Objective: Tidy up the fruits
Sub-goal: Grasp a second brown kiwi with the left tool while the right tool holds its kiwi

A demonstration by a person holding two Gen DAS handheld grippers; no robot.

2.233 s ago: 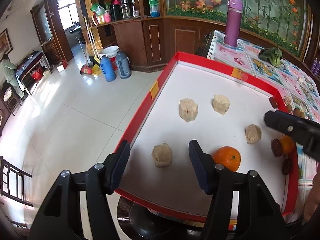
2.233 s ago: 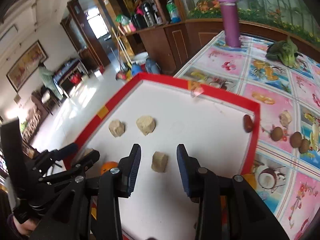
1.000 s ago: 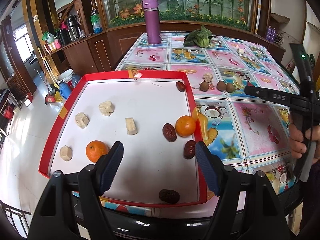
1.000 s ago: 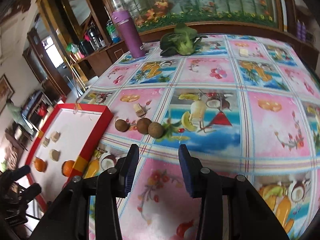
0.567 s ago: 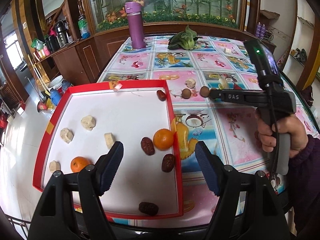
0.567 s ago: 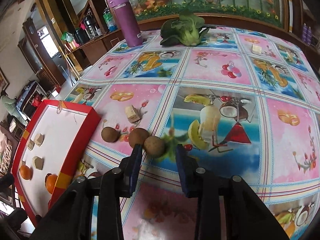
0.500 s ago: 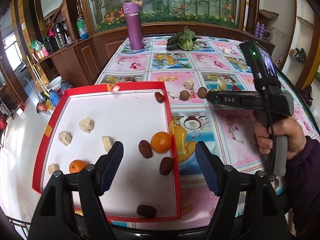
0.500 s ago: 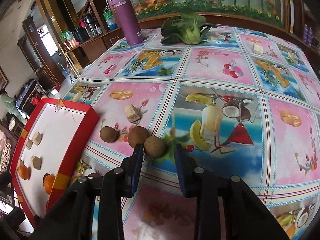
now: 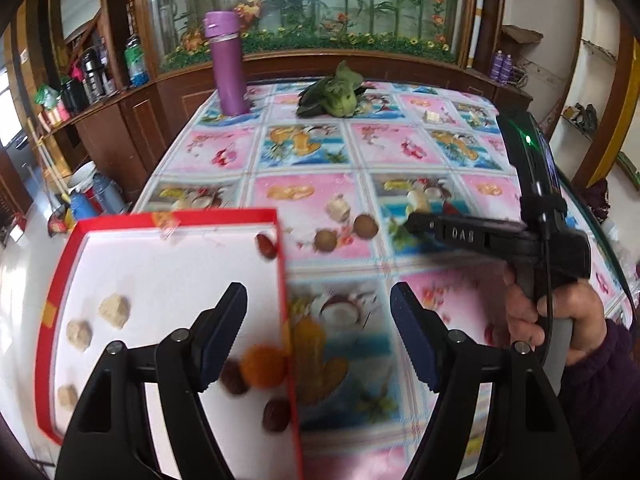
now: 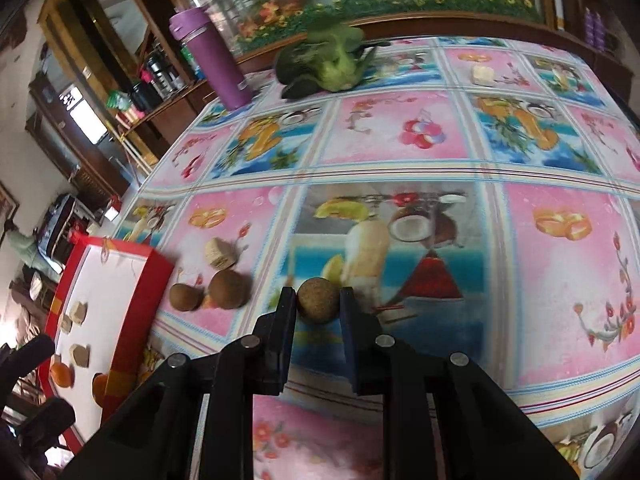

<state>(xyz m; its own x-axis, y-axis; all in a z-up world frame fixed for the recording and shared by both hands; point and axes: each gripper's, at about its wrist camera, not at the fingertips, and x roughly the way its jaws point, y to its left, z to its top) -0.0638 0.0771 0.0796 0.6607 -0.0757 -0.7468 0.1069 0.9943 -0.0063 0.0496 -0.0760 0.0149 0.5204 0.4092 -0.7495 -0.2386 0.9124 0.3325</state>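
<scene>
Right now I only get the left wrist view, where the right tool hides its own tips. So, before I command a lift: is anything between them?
Observer: Yes. A round brown fruit sits between the fingers of the right tool, and both are against its sides.
Operator: Is a neighbour caught too?
Observer: No. The nearest brown fruit lies apart to the left, with bare tablecloth between.
Operator: Which one is held?
Observer: Of the three, the one farthest from the red tray.

Black hand-held gripper (image 9: 412,222) marked "DAS", green light, grey grip; purple sleeve (image 9: 600,380).
</scene>
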